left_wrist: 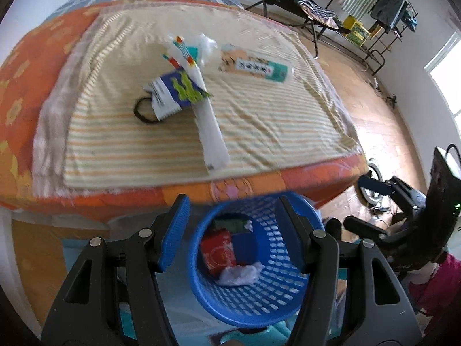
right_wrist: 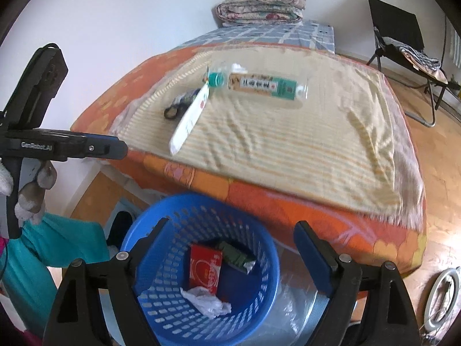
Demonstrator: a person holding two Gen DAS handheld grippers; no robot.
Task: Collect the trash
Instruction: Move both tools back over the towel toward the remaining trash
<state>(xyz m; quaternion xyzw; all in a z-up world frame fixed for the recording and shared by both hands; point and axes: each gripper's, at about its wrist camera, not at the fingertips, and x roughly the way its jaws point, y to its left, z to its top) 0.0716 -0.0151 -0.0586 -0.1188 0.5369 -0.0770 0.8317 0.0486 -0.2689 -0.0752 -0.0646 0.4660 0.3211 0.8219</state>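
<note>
Perforated glossy plastic basket [right_wrist: 161,297]; striped cloth towel [left_wrist: 259,121].

At the bottom centre of the frame sits a blue mesh wastebasket [right_wrist: 201,271] holding a red packet [right_wrist: 205,269], a green wrapper [right_wrist: 234,255] and white crumpled plastic [right_wrist: 206,302]. Above it, an orange flowered bedspread [right_wrist: 302,201] carries a cream cloth with orange stripes [right_wrist: 288,132]. Near the top centre lies a clear bottle with a teal cap and label [right_wrist: 259,85].
</note>
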